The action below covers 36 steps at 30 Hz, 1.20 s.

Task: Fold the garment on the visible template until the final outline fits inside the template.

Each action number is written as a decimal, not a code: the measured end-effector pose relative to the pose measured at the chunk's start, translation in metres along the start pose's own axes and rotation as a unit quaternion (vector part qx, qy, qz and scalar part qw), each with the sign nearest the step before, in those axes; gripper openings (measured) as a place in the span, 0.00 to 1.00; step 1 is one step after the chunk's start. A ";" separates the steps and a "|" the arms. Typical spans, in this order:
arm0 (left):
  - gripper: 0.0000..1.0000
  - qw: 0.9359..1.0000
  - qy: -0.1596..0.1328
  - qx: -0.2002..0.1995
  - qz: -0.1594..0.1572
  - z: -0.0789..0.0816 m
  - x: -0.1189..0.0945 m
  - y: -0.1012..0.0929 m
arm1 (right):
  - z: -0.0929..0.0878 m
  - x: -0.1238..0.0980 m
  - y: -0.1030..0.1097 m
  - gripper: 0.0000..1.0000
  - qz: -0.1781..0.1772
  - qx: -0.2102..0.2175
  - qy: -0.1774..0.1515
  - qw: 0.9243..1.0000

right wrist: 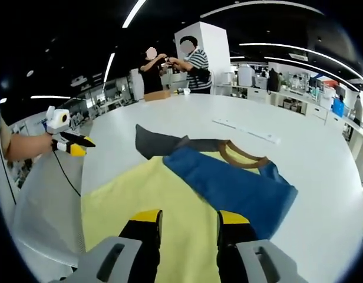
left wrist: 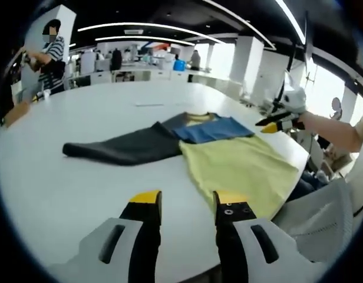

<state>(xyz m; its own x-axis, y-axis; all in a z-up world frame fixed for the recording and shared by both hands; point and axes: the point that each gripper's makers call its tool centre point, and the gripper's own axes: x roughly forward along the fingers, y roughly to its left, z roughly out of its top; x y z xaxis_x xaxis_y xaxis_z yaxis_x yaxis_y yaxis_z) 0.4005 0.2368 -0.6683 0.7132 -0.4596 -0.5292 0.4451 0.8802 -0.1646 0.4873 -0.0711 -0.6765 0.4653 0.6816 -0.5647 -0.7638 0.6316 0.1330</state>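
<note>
A shirt lies flat on the white table [left wrist: 81,177]. Its yellow body [left wrist: 240,165] reaches toward the table's edge, a blue sleeve [left wrist: 214,130] is folded across the chest, and a dark grey sleeve [left wrist: 128,147] stretches out to the left. My left gripper [left wrist: 189,200] is open above the bare table, short of the yellow hem. In the right gripper view the yellow body [right wrist: 140,200], blue sleeve [right wrist: 234,186], grey sleeve [right wrist: 155,141] and brown collar [right wrist: 243,156] show. My right gripper [right wrist: 187,219] hovers open over the yellow cloth, holding nothing.
The right gripper [left wrist: 276,122] is held above the table's right edge; the left gripper [right wrist: 72,144] is off the table's left side. A thin white strip [right wrist: 246,131] lies beyond the shirt. Two people [right wrist: 170,65] stand at the far end. A grey chair back [left wrist: 323,218] is beside the table.
</note>
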 end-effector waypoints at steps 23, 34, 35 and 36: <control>0.29 0.995 -0.002 -0.044 0.086 0.007 0.005 0.075 | -0.014 -0.019 0.008 0.34 -0.006 0.002 0.003 1.000; 0.29 0.992 0.012 -0.045 0.114 0.005 0.014 0.103 | -0.024 -0.032 0.016 0.34 -0.004 0.012 0.003 1.000; 0.29 0.992 0.012 -0.043 0.115 0.005 0.015 0.104 | -0.026 -0.032 0.017 0.34 -0.004 0.010 0.005 1.000; 0.29 0.992 0.013 -0.042 0.118 0.005 0.015 0.106 | -0.028 -0.033 0.016 0.34 -0.005 0.012 0.006 1.000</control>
<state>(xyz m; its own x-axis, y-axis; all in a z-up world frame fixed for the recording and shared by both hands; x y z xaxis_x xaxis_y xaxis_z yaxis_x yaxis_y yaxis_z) 0.4614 0.3224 -0.6895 0.7771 -0.2381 -0.5826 0.2208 0.9700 -0.1020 0.4470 -0.0936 -0.6787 0.4675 0.6702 -0.5765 -0.7481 0.6473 0.1458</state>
